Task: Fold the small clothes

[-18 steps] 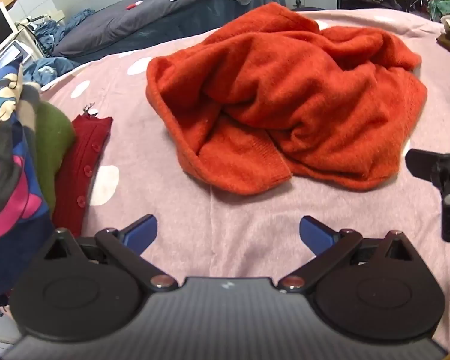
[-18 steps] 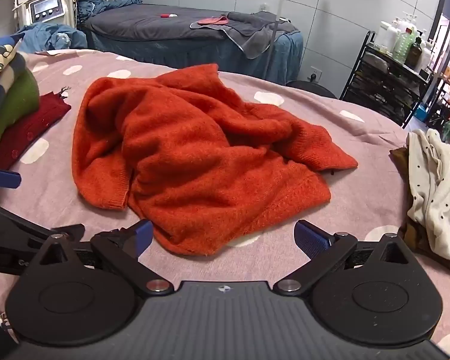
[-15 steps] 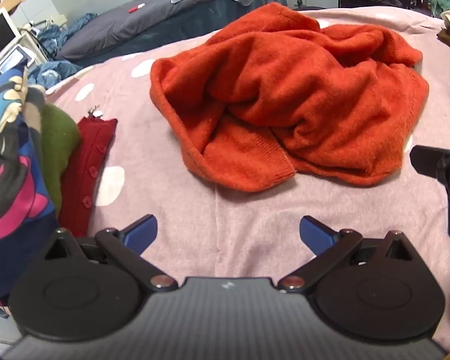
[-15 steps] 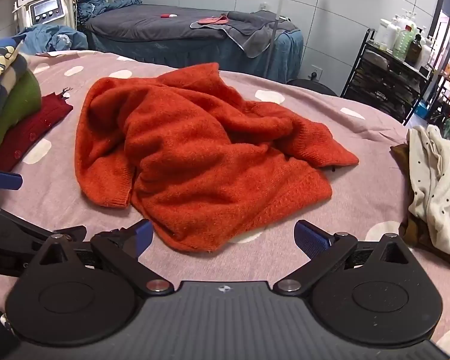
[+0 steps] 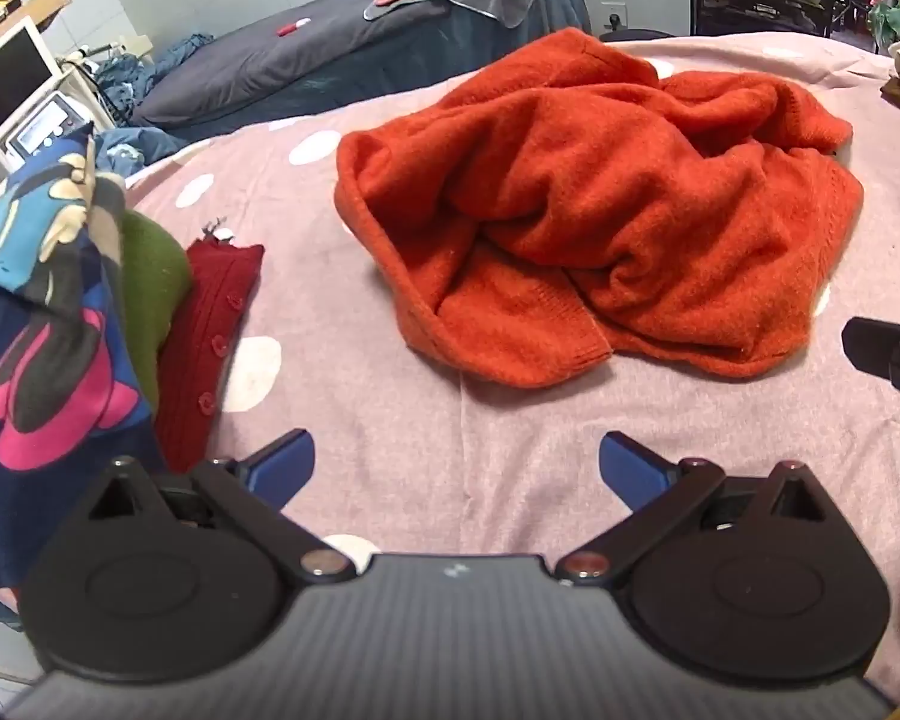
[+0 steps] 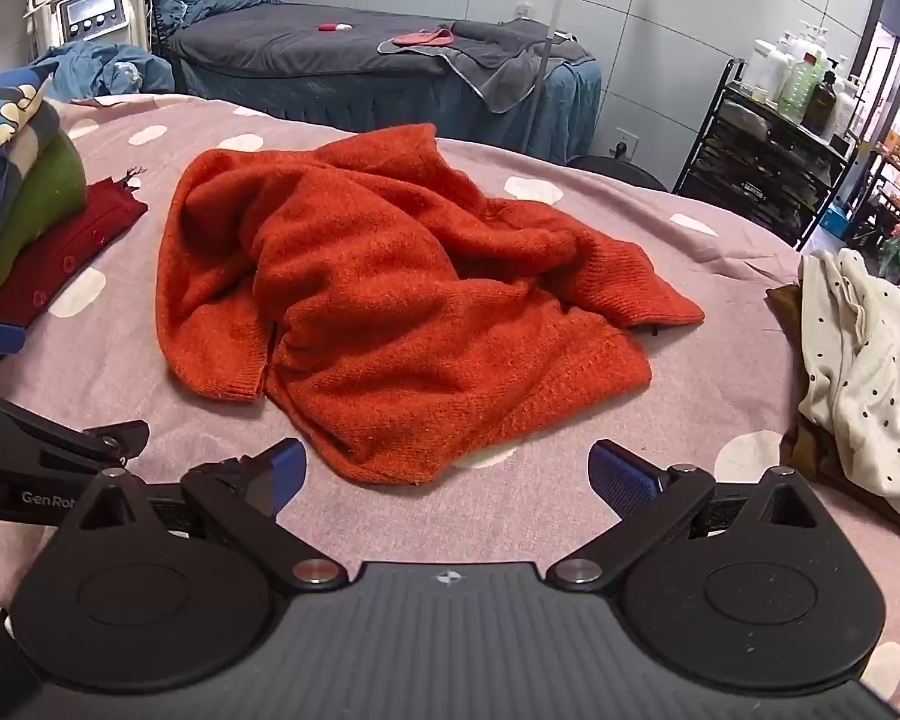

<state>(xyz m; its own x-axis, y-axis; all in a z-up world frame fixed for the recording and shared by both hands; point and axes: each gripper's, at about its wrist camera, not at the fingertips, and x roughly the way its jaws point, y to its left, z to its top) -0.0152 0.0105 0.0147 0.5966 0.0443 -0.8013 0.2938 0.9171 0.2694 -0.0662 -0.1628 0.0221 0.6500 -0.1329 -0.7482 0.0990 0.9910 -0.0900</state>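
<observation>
Since half a second back we've slid both claws a touch to the left, so the orange sweater (image 5: 600,204) now sits ahead and a bit right of our left claw (image 5: 456,468) and pretty much dead ahead of our right claw (image 6: 447,474), whose spread jaws bracket its nearest hem, so the right one is closer. Both claws are wide open and holding nothing, and the sweater's just a crumpled heap mid-bed on the pink spotted bedspread (image 6: 720,372), long side running roughly left-right across us. It's fuzzy, thick, floppy knit with ribbed edges, so we'd guess it bunches easily.
</observation>
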